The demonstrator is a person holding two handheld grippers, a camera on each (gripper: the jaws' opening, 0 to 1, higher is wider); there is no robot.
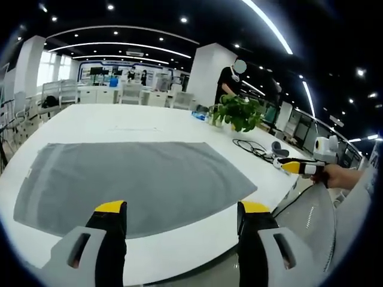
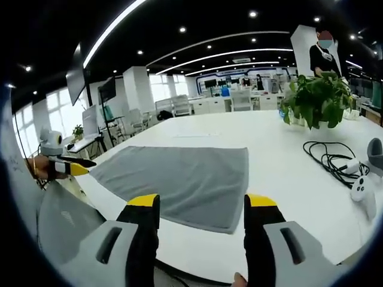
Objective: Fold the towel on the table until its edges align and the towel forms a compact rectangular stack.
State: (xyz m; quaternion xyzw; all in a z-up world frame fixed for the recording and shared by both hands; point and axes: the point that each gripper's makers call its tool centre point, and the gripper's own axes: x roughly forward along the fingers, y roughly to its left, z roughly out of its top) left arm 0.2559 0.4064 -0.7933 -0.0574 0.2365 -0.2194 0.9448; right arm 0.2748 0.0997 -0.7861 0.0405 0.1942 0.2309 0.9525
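The left gripper (image 1: 182, 215) hovers with jaws spread over the near edge of the gray towel (image 1: 137, 179). The right gripper (image 2: 202, 209) is likewise spread above the flat towel on the white table (image 2: 281, 161).

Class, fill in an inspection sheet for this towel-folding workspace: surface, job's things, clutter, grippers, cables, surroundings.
Surface: white table, large and bare around the cloth.
Job's things: grey towel, spread flat in one layer, not yet folded, lying near the table's front edge.
Clutter: potted plant; white controller beside the cable.
Grippers: left gripper open, short of the towel's near edge; right gripper open, near the towel's corner. Neither touches the towel.
Cables: black cable coiled loosely, clear of the towel.
Surroundings: open office with desks, chairs and ceiling light strips; a person stands behind the plant.
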